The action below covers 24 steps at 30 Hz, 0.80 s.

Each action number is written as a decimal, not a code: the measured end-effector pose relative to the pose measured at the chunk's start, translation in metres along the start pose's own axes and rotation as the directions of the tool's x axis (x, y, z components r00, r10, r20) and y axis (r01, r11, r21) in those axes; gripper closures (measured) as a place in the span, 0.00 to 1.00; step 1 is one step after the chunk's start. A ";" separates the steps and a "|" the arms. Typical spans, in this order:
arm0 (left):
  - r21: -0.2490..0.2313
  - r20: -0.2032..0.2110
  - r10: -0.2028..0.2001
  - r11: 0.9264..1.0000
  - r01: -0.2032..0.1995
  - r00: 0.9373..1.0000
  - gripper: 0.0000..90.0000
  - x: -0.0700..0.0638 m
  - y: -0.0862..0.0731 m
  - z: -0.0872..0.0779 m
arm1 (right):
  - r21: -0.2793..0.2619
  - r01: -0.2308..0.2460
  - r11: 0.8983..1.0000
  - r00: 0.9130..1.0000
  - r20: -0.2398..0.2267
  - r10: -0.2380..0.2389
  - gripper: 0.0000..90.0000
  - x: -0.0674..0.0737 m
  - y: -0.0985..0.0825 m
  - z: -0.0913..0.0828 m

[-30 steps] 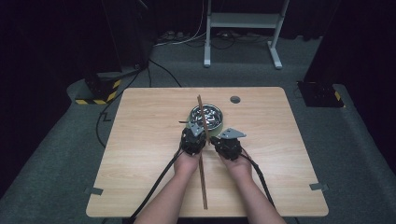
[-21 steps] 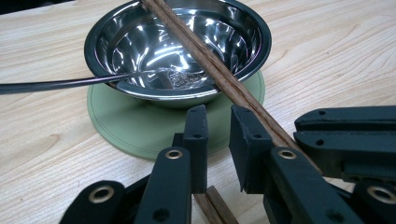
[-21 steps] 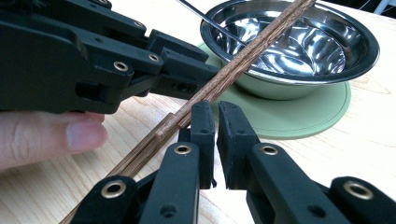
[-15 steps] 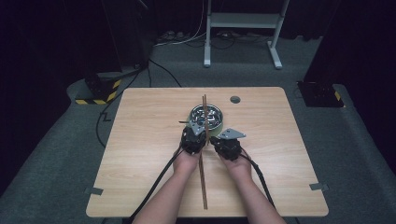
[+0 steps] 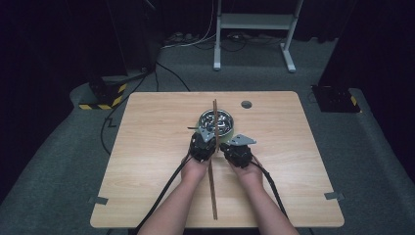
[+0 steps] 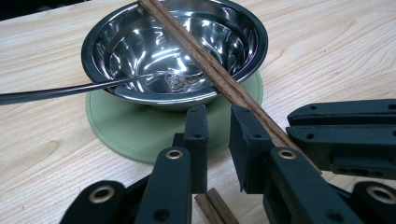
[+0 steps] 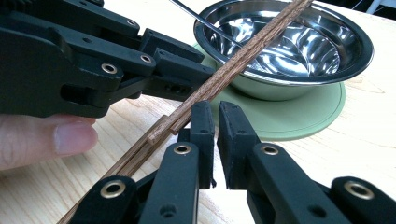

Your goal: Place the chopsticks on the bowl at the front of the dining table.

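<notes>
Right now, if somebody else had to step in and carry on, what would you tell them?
Left hand-held gripper: jaws nearly closed, empty, beside the wooden sticks.
Right hand-held gripper: nearly closed, empty, on the sticks' other side.
Things: the sticks lie across the steel bowl and down onto the table. The bowl sits on a green mat, with a thin utensil inside.
Done: nothing gripped yet.
Left: probably grasping the sticks.
</notes>
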<state>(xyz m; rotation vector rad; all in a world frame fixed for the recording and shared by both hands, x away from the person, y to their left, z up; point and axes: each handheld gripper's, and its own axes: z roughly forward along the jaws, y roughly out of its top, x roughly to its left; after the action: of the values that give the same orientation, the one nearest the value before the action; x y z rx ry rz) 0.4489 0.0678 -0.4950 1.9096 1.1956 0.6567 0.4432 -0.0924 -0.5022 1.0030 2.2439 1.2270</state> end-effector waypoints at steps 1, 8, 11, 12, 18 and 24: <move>0.000 0.001 0.003 1.000 -0.002 1.000 0.85 0.000 0.000 0.000 | 0.001 0.000 1.000 1.000 0.000 0.000 0.93 0.000 0.000 0.000; 0.001 0.000 0.006 1.000 -0.006 1.000 0.85 0.001 0.000 0.000 | -0.001 -0.004 1.000 1.000 0.005 0.004 0.93 0.000 0.000 0.000; -0.001 0.004 0.007 1.000 -0.007 1.000 0.85 0.001 0.000 0.000 | 0.001 0.000 1.000 1.000 0.006 0.000 0.93 0.000 0.000 0.000; 0.002 0.002 0.009 1.000 -0.009 1.000 0.85 0.001 0.000 0.000 | 0.001 0.000 1.000 1.000 0.004 0.000 0.93 0.000 0.000 0.000; 0.000 0.003 0.009 1.000 -0.009 1.000 0.85 0.002 0.000 0.001 | -0.003 0.005 1.000 1.000 0.006 -0.005 0.93 0.001 0.000 0.001; -0.002 0.001 0.009 1.000 -0.009 1.000 0.84 0.002 0.000 -0.002 | -0.005 -0.003 1.000 1.000 0.007 0.003 0.93 0.000 0.000 0.000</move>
<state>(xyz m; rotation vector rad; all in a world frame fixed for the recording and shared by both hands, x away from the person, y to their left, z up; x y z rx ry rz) 0.4482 0.0699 -0.4935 1.9147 1.1863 0.6607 0.4432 -0.0925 -0.5019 1.0084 2.2336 1.2276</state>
